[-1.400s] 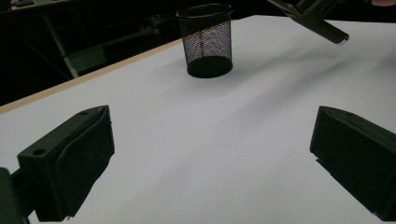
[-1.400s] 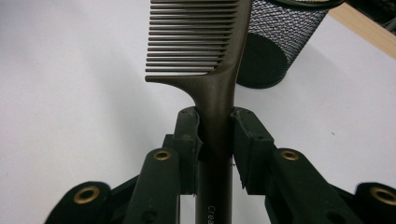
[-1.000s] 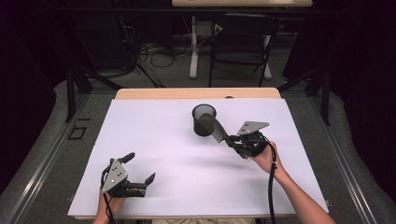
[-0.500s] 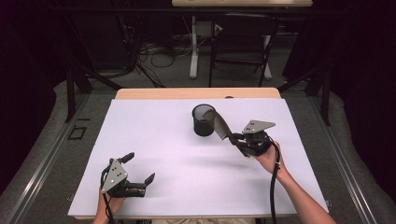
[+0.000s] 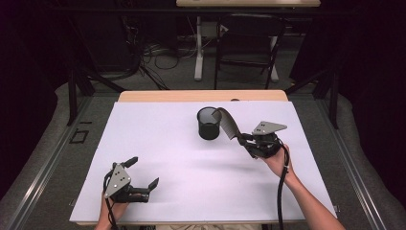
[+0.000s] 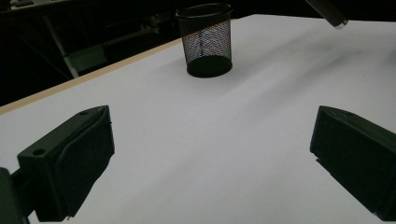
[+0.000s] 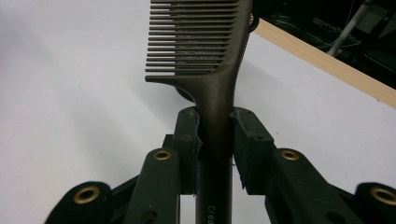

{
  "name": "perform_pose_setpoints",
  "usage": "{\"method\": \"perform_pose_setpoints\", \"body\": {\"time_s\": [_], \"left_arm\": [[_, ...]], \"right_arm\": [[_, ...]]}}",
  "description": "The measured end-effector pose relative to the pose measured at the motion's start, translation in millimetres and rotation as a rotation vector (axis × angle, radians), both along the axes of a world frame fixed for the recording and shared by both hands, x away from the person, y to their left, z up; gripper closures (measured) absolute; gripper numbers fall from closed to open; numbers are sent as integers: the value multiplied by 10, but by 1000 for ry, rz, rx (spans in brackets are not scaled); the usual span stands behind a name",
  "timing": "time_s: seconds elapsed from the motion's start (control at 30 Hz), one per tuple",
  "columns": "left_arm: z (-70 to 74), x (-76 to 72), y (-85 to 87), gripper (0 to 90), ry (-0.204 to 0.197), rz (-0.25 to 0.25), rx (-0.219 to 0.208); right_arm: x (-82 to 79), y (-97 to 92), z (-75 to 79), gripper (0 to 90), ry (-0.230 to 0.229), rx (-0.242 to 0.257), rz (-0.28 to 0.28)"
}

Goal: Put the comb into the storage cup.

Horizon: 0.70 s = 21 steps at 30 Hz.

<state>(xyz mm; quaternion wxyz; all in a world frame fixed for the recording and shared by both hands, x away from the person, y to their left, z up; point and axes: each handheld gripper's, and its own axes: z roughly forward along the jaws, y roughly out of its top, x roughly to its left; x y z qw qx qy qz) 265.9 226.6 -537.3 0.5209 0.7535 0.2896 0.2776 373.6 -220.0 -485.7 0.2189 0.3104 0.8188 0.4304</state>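
Since a second ago the right gripper (image 5: 242, 138) has shifted slightly to the right and toward the near edge, carrying the comb (image 5: 228, 122) with it, so the comb's tip now sits at the rim of the mesh cup (image 5: 209, 123) rather than over its mouth; left gripper (image 5: 142, 177) unchanged in place. High view: white table (image 5: 158, 143) with a wooden strip along the far edge, black mesh cup upright a little beyond centre, right hand (image 5: 275, 160) holding its gripper just right of the cup, comb slanting up and left from the jaws toward the cup's right rim. Right gripper view: jaws closed tight on the comb's handle (image 7: 215, 140), one pad on each side, teeth (image 7: 187, 37) pointing left in that view, comb dark brown-grey, some pale lettering on the handle too cut off to read. Left gripper low at the near-left corner of the table, jaws spread wide with nothing between them; left gripper view shows both black pads (image 6: 74, 158) far apart over bare white surface, mesh cup (image 6: 205, 39) well ahead, standing upright, and a grey rod-like end (image 6: 329, 11) at the top right, likely the comb's tip, cannot tell for sure
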Motion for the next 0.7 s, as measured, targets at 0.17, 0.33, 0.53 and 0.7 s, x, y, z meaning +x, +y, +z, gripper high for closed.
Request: {"method": "perform_pose_setpoints", "body": {"time_s": [0.17, 0.33, 0.53, 0.7], "left_arm": [[3, 0, -1, 0, 3, -3, -8], [3, 1, -2, 0, 3, 1, -4], [2, 1, -7, 0, 6, 0, -3], [0, 3, -8, 0, 6, 2, -3]], "right_arm": [[7, -1, 4, 728, -7, 7, -7], [15, -2, 13, 728, -10, 9, -10], [31, -1, 20, 728, -22, 17, -16], [37, 16, 36, 728, -30, 18, -16]]}}
